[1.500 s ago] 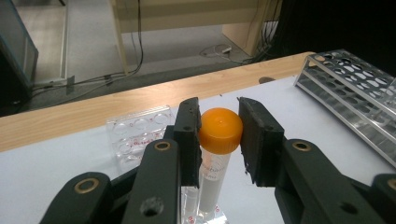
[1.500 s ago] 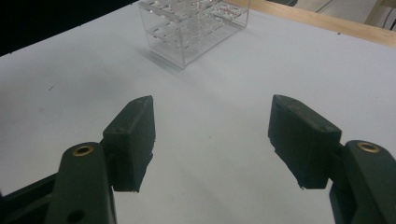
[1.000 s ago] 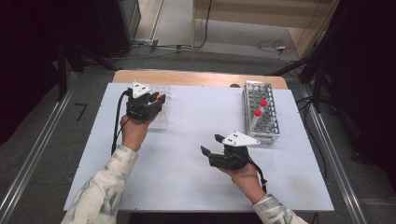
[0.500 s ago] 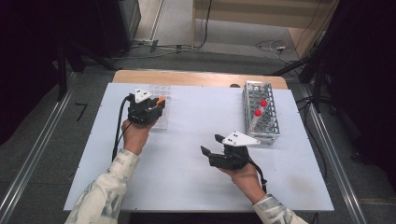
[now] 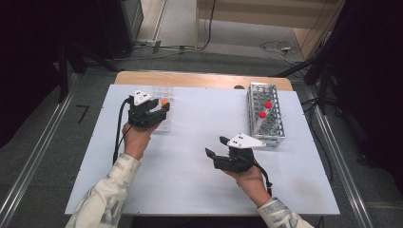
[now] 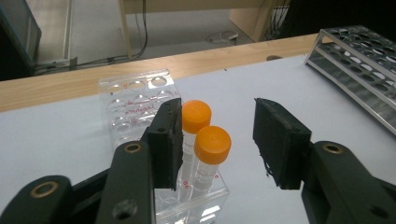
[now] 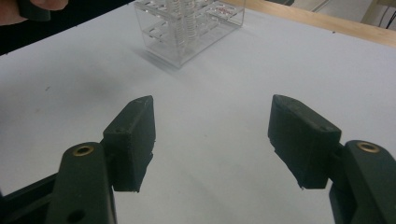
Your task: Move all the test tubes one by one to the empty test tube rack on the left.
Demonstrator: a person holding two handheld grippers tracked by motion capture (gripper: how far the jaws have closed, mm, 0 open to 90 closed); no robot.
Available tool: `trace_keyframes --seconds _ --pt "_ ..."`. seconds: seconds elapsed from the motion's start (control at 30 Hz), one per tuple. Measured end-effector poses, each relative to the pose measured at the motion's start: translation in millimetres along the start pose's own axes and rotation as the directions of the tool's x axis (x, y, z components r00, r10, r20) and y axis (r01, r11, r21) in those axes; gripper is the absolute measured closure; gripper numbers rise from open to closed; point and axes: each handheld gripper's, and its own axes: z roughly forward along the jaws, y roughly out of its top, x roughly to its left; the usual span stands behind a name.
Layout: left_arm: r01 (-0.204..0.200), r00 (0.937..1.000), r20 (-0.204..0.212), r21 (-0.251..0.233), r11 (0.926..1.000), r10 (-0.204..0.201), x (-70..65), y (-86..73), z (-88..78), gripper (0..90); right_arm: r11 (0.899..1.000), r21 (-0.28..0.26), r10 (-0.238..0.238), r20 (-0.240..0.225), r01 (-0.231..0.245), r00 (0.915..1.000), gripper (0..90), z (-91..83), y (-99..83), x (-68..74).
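Clear plastic is forming the small tube rack (image 6: 140, 100) that is standing at the far left of the white table (image 5: 190, 161), close to the wooden strip along its back edge. Two orange-capped tubes are standing upright in its near holes: the nearer tube (image 6: 211, 154) and, just behind it, the farther tube (image 6: 195, 119), the two caps almost touching. The left gripper (image 6: 217, 140) is hovering over this end of the rack, and its jaws have just been opening; they are now standing apart with both tubes between them. The left pad is lying right beside the farther tube's cap, though whether it is touching I cannot tell, while the right pad is standing well clear of both. In the high view the left gripper (image 5: 154, 108) is sitting above the rack with an orange cap showing at its tip. Further right, the right gripper (image 5: 219, 151) is resting low over bare table near the middle, its jaws spread wide with nothing between them, facing the clear rack. At the far right a metal wire rack (image 5: 266, 116) is standing with two red-capped tubes (image 5: 265, 109) in it, well apart from both grippers.
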Motion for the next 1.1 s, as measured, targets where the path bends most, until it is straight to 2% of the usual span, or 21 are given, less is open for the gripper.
trace_keyframes --seconds 0.13,0.2,0.3,0.37,0.47,0.77,1.1 --pt "0.000 0.9999 -0.015 -0.006 1.0000 0.000 -1.7 -1.0 -5.7 42.3 1.000 -0.002 0.001 0.012 -0.001 0.9999 30.7 -2.2 0.1 -2.6" --pt "0.007 0.9998 -0.021 -0.010 0.9999 -0.007 -2.4 -1.7 -8.6 33.9 1.000 -0.004 0.001 0.018 -0.001 0.9998 30.7 -3.6 -0.2 -5.0" --pt "0.025 0.9993 -0.026 -0.009 0.9997 -0.025 -3.2 -2.1 -11.9 23.2 1.000 -0.006 0.009 0.026 -0.009 0.9996 30.7 -6.3 -0.7 -8.9" --pt "0.036 0.9991 -0.022 -0.013 0.9993 -0.037 -4.1 -2.4 -13.9 19.4 1.000 -0.009 0.015 0.033 -0.015 0.9993 30.7 -8.4 -0.7 -11.0" --pt "0.048 0.9989 -0.004 -0.018 0.9987 -0.048 -5.4 -3.1 -17.5 17.3 1.000 -0.013 0.017 0.042 -0.016 0.9990 30.6 -11.0 -1.0 -14.4" --pt "0.055 0.9985 0.002 -0.037 0.9978 -0.055 -8.0 -3.6 -26.7 16.9 0.999 -0.022 0.039 0.084 -0.037 0.9957 30.6 -25.3 -4.9 -30.2" --pt "0.052 0.9984 0.022 -0.020 0.9985 -0.051 -12.8 -5.9 -29.4 13.3 0.997 -0.037 0.080 0.164 -0.075 0.9832 30.6 -47.2 -15.2 -56.4"
